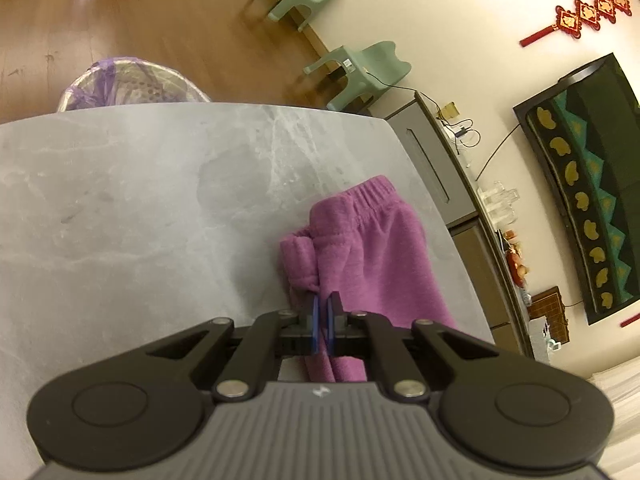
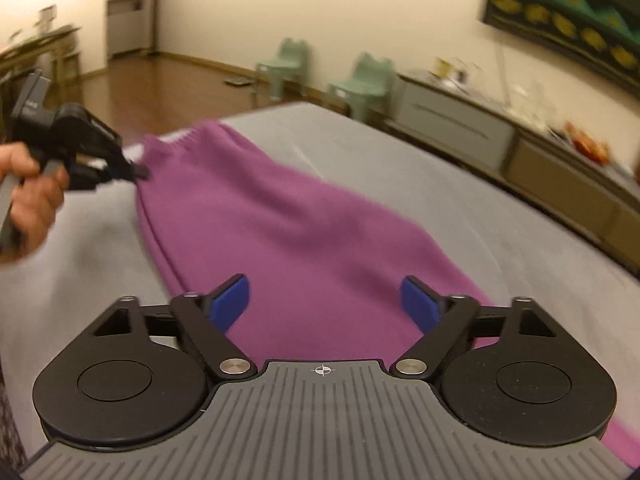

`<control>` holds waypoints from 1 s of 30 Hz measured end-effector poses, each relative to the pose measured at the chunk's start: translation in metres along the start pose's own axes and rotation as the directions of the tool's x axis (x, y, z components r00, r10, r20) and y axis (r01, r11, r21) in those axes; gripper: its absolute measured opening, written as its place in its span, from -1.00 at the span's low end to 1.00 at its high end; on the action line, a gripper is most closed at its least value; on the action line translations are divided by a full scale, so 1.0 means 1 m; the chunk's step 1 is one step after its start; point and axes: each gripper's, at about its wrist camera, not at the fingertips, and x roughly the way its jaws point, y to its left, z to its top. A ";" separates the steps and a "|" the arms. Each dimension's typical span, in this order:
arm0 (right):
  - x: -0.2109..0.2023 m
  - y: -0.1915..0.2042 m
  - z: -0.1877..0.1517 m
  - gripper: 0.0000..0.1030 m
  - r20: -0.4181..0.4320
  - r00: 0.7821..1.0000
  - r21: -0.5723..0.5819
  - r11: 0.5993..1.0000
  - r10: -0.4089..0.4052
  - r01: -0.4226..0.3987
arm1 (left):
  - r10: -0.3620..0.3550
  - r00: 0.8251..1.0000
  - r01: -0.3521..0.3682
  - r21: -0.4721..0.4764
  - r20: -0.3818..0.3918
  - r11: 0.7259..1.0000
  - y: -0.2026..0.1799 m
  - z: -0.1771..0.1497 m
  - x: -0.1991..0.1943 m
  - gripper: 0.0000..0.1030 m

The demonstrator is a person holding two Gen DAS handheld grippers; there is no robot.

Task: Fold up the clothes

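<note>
A pair of purple fleece pants (image 2: 280,216) lies stretched across the grey marble table (image 2: 460,208); its elastic waistband shows in the left wrist view (image 1: 360,236). My left gripper (image 1: 322,312) is shut on the pants' edge near a bunched part, and it shows at the left of the right wrist view (image 2: 138,172), held in a hand. My right gripper (image 2: 325,300) is open just above the pants, its blue pads (image 2: 234,298) spread wide with cloth between them.
A bin with a purple liner (image 1: 132,86) stands beyond the table's far edge. Two green chairs (image 1: 360,68) stand by the wall. A long grey sideboard (image 2: 520,148) with small items runs along the right. The table (image 1: 120,200) is bare to the left of the pants.
</note>
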 end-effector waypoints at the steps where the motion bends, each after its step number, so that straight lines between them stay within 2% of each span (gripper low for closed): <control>1: 0.007 0.019 0.011 0.53 0.009 1.000 -0.014 1.000 0.028 -0.028 | -0.007 1.000 0.007 -0.002 -0.006 1.000 0.002 0.002 0.001 -0.92; 3: 0.026 0.061 0.032 0.64 0.024 0.993 -0.071 0.991 0.112 -0.110 | -0.025 1.000 0.025 -0.005 -0.016 1.000 0.005 0.004 0.000 -0.92; 5: 0.047 0.102 0.043 0.71 0.017 0.987 -0.165 0.974 0.160 -0.155 | -0.043 0.999 0.043 -0.003 -0.019 0.999 0.005 0.006 -0.001 -0.92; 6: 0.060 0.121 0.044 0.69 0.003 0.987 -0.218 0.964 0.160 -0.156 | -0.053 0.998 0.053 0.001 -0.022 0.999 0.005 0.007 -0.002 -0.92; 8: 0.086 0.157 0.045 0.45 -0.028 0.989 -0.324 0.935 0.144 -0.145 | -0.065 0.997 0.065 0.007 -0.028 0.998 0.005 0.008 -0.003 -0.92; 9: 0.098 0.167 0.044 0.30 -0.043 0.992 -0.356 0.925 0.123 -0.130 | -0.069 0.997 0.069 0.013 -0.036 0.998 0.005 0.009 -0.004 -0.92; 10: 0.109 0.173 0.044 0.05 -0.057 0.994 -0.381 0.918 0.097 -0.112 | -0.074 0.996 0.075 0.019 -0.042 0.997 0.006 0.010 -0.004 -0.92; 11: 0.118 0.176 0.043 -0.13 -0.064 0.995 -0.395 0.914 0.076 -0.095 | -0.085 0.995 0.086 0.025 -0.045 0.996 0.007 0.011 -0.005 -0.90; 12: 0.123 0.175 0.043 -0.61 -0.065 0.996 -0.396 0.915 0.062 -0.083 | -0.096 0.994 0.097 0.027 -0.049 0.995 0.008 0.013 -0.007 -0.85; 13: 0.122 0.171 0.043 -0.95 -0.052 0.997 -0.383 0.920 0.061 -0.076 | -0.104 0.993 0.105 0.027 -0.048 0.994 0.009 0.015 -0.009 -0.79; 14: 0.118 0.165 0.043 -0.95 -0.034 0.997 -0.367 0.928 0.063 -0.071 | -0.104 0.994 0.105 0.022 -0.037 0.994 0.010 0.016 -0.012 -0.60; 15: 0.115 0.160 0.043 -0.95 -0.016 0.998 -0.350 0.934 0.066 -0.067 | -0.104 0.994 0.105 0.019 -0.025 0.994 0.010 0.017 -0.015 -0.18; 17: 0.107 0.156 0.042 -0.95 -0.005 0.996 -0.324 0.943 0.087 -0.083 | -0.108 0.994 0.108 0.020 -0.008 0.994 0.006 0.016 -0.018 0.34; 18: 0.103 0.154 0.041 -0.95 -0.001 0.995 -0.311 0.946 0.098 -0.094 | -0.109 0.994 0.109 0.020 0.001 0.994 0.005 0.015 -0.020 0.47; 19: 0.099 0.153 0.040 -0.95 0.004 0.994 -0.298 0.949 0.110 -0.104 | -0.114 0.993 0.114 0.019 0.000 0.993 0.002 0.014 -0.020 0.52; 21: 0.091 0.150 0.038 -0.95 0.013 0.991 -0.273 0.954 0.133 -0.125 | -0.138 0.989 0.140 0.019 -0.052 0.990 -0.006 0.007 -0.010 0.72; 22: 0.086 0.148 0.037 -0.95 0.017 0.989 -0.260 0.956 0.145 -0.135 | -0.124 0.990 0.127 0.042 -0.065 0.991 -0.011 0.003 -0.004 0.72; 23: 0.082 0.146 0.037 -0.95 0.022 0.987 -0.247 0.958 0.156 -0.146 | -0.107 0.991 0.112 0.067 -0.074 0.991 -0.015 0.000 0.002 0.57; 24: 0.080 0.147 0.033 -0.95 0.016 0.985 -0.246 0.955 0.172 -0.163 | -0.077 0.994 0.085 0.096 -0.078 0.992 -0.017 -0.002 0.007 -0.24; 25: 0.078 0.149 0.029 -0.95 0.005 0.982 -0.248 0.952 0.186 -0.179 | -0.044 0.995 0.055 0.123 -0.089 0.991 -0.018 -0.002 0.013 -0.71; 26: 0.077 0.148 0.025 -0.95 -0.018 0.978 -0.252 0.946 0.206 -0.204 | -0.013 0.995 0.026 0.138 -0.096 0.990 -0.016 -0.002 0.017 -0.84; 27: 0.076 0.146 0.020 -0.85 -0.046 0.973 -0.256 0.938 0.228 -0.232 | 0.010 0.996 0.003 0.140 -0.088 0.990 -0.014 -0.001 0.018 -0.85; 29: 0.063 0.128 0.014 -0.31 -0.062 0.957 -0.227 0.930 0.283 -0.290 | 0.021 0.997 -0.011 0.148 -0.070 0.989 -0.013 0.001 0.015 -0.85; 30: 0.054 0.115 0.012 0.08 -0.038 0.957 -0.195 0.937 0.288 -0.290 | 0.023 0.998 -0.013 0.154 -0.062 0.988 -0.013 0.002 0.013 -0.85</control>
